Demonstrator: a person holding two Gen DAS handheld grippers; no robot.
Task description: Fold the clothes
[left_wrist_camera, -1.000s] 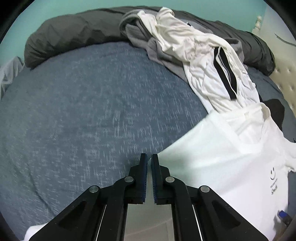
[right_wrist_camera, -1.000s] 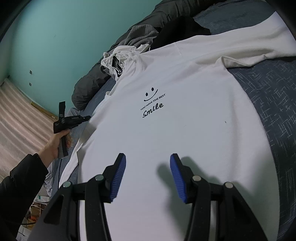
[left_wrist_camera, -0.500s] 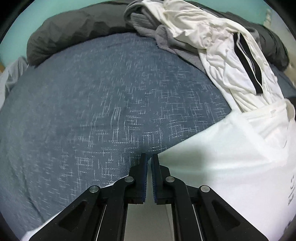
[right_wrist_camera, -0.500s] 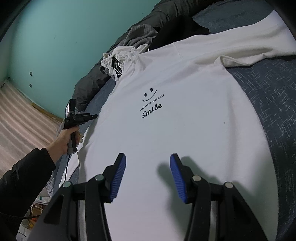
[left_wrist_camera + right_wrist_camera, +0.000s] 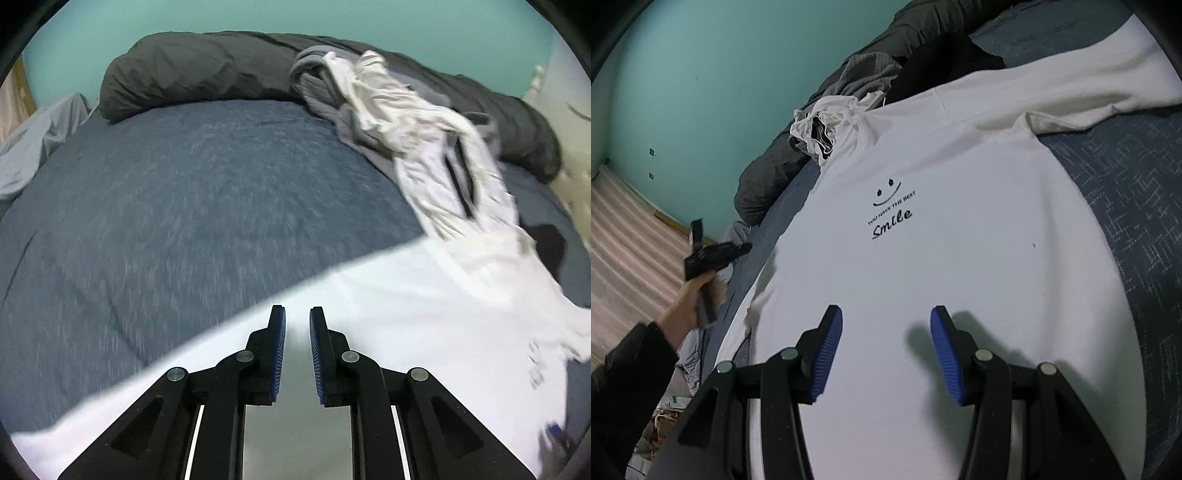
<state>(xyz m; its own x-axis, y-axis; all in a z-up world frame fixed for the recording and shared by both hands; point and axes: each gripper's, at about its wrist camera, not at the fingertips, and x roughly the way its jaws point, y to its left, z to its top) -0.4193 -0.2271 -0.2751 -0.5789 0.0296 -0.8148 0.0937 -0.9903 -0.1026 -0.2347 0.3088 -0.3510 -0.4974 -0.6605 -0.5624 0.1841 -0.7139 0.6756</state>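
Left wrist view: left gripper [image 5: 297, 317], jaws just opening and empty, hangs over the shirt [image 5: 424, 314] edge; right gripper [image 5: 886, 325] gapes above the spread shirt at centre. Next: grasp a side to fold.

Both tools are matte black, angular linkages studded with round silver pivot screws, each finger faced with a ribbed blue pad. The right hand-held gripper [image 5: 886, 350] has the longer, rounder pads; the left hand-held gripper [image 5: 297, 325] slim flat ones. The person's left arm wears a black sleeve [image 5: 624, 373].
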